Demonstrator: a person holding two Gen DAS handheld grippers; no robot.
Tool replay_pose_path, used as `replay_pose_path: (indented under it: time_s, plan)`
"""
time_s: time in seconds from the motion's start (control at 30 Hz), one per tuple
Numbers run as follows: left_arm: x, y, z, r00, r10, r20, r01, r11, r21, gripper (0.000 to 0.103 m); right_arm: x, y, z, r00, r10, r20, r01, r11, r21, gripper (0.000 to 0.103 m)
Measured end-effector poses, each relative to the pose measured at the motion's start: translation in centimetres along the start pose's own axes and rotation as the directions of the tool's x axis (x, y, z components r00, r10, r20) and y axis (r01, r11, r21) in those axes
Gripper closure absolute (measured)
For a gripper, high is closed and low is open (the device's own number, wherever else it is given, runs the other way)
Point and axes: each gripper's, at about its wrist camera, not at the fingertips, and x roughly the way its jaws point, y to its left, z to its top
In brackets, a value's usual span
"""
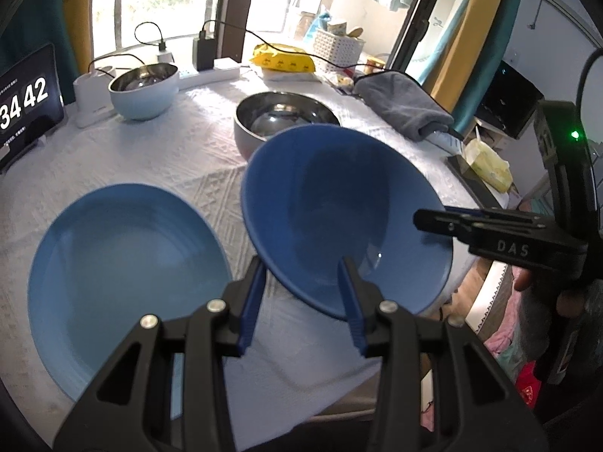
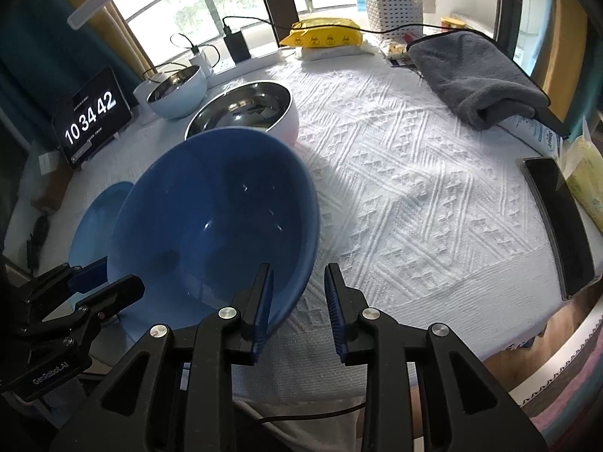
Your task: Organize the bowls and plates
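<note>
A round table (image 2: 414, 196) under a white woven cloth stands before a bright window, with a tablet clock (image 2: 92, 116) at ten o'clock and a folded grey towel (image 2: 475, 75) at two o'clock.

In the left wrist view, the left gripper (image 1: 303, 293) straddles the near rim of the dark blue bowl (image 1: 339, 203), one pad outside and one inside the wall; the bowl is tilted and lifted off the cloth, so the jaws are clamped on it. At eight o'clock of the bowl lies a light blue plate (image 1: 128, 263), flat on the cloth. Behind the bowl, at twelve o'clock, sits a steel-lined bowl (image 1: 286, 120), and a pale blue bowl (image 1: 145, 88) stands farther off at eleven o'clock.

The right wrist view shows what the left cannot: the right gripper (image 2: 297, 301) has its left pad inside the bowl's rim while its right pad stands clear of the wall, so the jaws are parted and not gripping. It also shows a dark phone (image 2: 561, 222) at three o'clock near the table edge. In this view, most of the plate is hidden behind the bowl.
</note>
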Motion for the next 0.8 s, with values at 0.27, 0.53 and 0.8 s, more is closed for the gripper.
replay_pose_path:
  time_s: [0.27,0.53,0.8]
  plan:
    - [-1.0,0.7,0.8,0.999,0.023,0.029,-0.022,1.0,-0.016,0.062,-0.7,-0.2,0.9,0.999,0.013,0.034,-0.013,1.0,-0.002,0.073]
    - [-1.8,0.6,2.3,0.997,0.041,0.065,-0.041,0.999,-0.011,0.061,-1.2,0.4,2.2,0.998,0.029,0.06,-0.028,0.999,-0.024,0.073]
    - [-2.4,0.6,4.2,0.993,0.056,0.106,-0.055,0.998,-0.013,0.061,-1.3,0.8,3.9,0.995,0.057,0.087,-0.054,0.998,-0.037,0.073]
